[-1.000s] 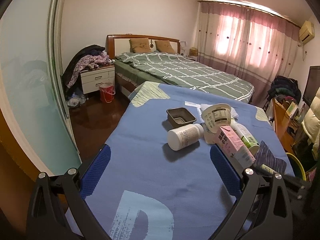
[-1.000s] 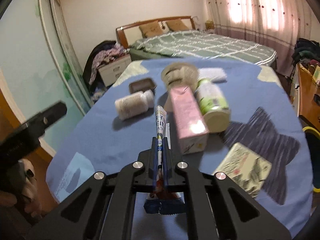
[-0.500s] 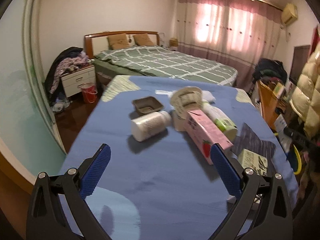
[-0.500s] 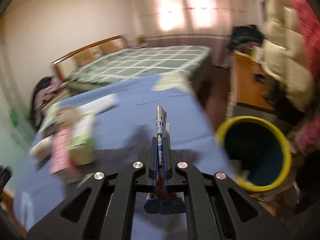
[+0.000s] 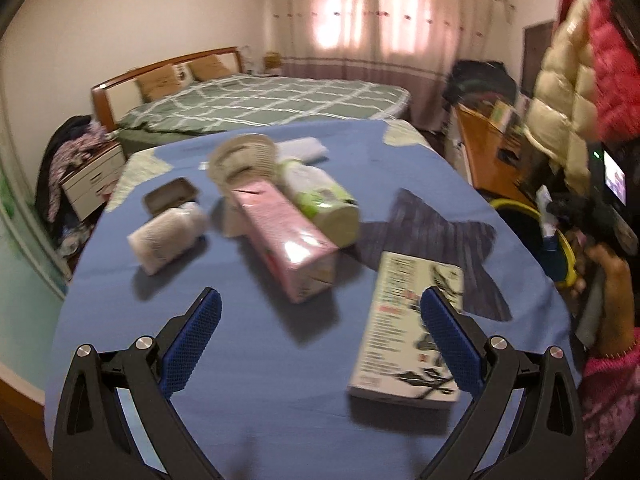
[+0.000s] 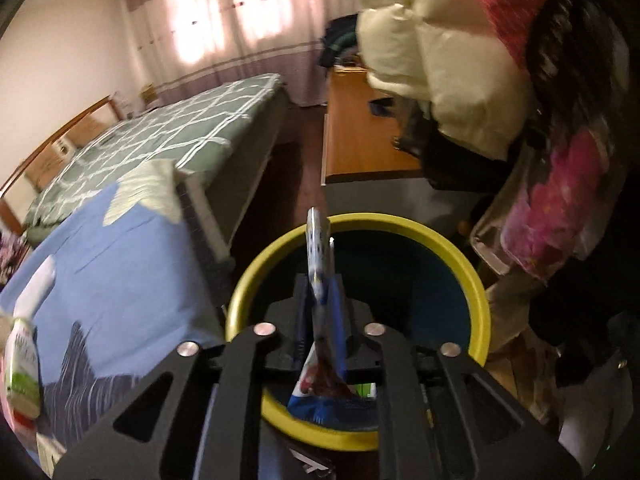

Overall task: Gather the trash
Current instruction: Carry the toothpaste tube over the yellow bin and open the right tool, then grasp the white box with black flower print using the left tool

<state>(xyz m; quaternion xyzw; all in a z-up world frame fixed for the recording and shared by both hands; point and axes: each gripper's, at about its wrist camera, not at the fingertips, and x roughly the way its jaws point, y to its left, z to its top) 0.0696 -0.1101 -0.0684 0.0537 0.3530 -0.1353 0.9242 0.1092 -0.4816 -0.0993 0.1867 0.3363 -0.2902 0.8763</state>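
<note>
The right gripper (image 6: 320,292) hangs over the yellow-rimmed bin (image 6: 478,292) just off the table's (image 5: 248,360) edge, its jaws opening, the wrapper (image 6: 318,264) between them; the left gripper (image 5: 320,316) stands wide apart and empty above bare blue cloth; ahead lie a pink carton (image 5: 286,236), a bottle (image 5: 164,240), a flat box (image 5: 404,332) by its right finger.

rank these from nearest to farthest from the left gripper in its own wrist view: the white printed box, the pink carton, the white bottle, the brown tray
From the left gripper:
1. White printed box, beside its right finger.
2. Pink carton, just ahead, centre.
3. White bottle, ahead on the left; close to the carton's distance, hard to separate.
4. Brown tray, behind the bottle.
</note>
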